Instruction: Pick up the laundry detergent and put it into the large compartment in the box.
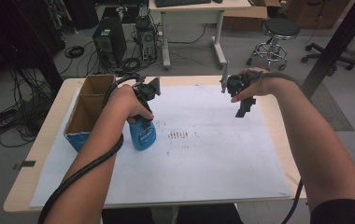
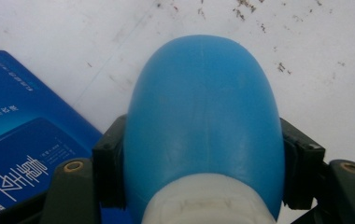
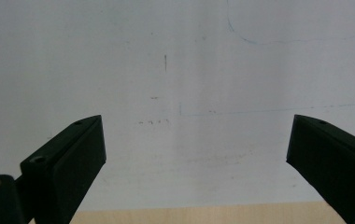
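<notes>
Item one, nearest: blue spray bottle (image 1: 142, 134), standing upright on the white sheet (image 1: 203, 154) that covers the surface (image 1: 40, 140), just right of the box. Left tool (image 1: 143, 109) comes down over its top; in the left gripper view the black pads (image 2: 110, 168) press both flanks of the blue body (image 2: 203, 116) just below the white collar (image 2: 208, 200), so the bottle is clamped. Step in hand, by judgement: the grasp looks made, bottle not yet lifted. Next move calls for a straight lift, keeping the bottle upright and clear of the box wall. Item two: open cardboard box (image 1: 89, 109) with blue sides, beside the bottle. Item three, farther: right tool (image 1: 242, 105), held above the sheet well apart from the bottle, jaws spread wide with nothing between them.
</notes>
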Motion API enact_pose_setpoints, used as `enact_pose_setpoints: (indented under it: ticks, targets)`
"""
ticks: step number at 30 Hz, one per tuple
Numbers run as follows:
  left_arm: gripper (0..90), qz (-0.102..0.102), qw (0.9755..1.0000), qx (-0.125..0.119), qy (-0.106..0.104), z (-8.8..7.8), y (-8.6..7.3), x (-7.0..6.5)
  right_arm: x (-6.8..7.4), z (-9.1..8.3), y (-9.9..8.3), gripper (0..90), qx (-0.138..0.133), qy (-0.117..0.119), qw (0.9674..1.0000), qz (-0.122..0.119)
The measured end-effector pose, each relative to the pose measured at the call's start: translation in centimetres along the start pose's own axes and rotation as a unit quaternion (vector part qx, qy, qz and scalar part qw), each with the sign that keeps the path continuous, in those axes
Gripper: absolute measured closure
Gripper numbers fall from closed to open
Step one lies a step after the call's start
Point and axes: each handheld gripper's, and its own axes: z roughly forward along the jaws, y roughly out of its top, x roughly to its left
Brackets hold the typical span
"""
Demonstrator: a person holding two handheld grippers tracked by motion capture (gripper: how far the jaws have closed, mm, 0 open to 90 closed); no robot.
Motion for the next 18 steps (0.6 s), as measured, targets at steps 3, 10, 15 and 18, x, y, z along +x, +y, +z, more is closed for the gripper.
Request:
enact_pose_setpoints:
  ticks: [3,10,15,18]
  targets:
    - [36.1,-0.002,1.0,0.0,0.002,-0.02,0.01,0.03,-0.01,0.05,0.08,4.5,0.001,0.001,1.0,0.0]
    - [37.0,-0.006,1.0,0.004,0.004,0.01,0.1,0.01,-0.01,0.19,0.23,4.5,0.0,0.001,1.0,-0.002]
    - [37.4,-0.005,0.9999,0.007,0.009,0.01,0.19,-0.01,-0.04,0.27,0.23,4.5,0.001,0.002,1.0,-0.001]
    - [37.4,-0.01,0.9999,0.004,0.009,-0.01,0.19,-0.04,-0.04,0.31,0.23,4.5,0.001,0.002,1.0,-0.002]
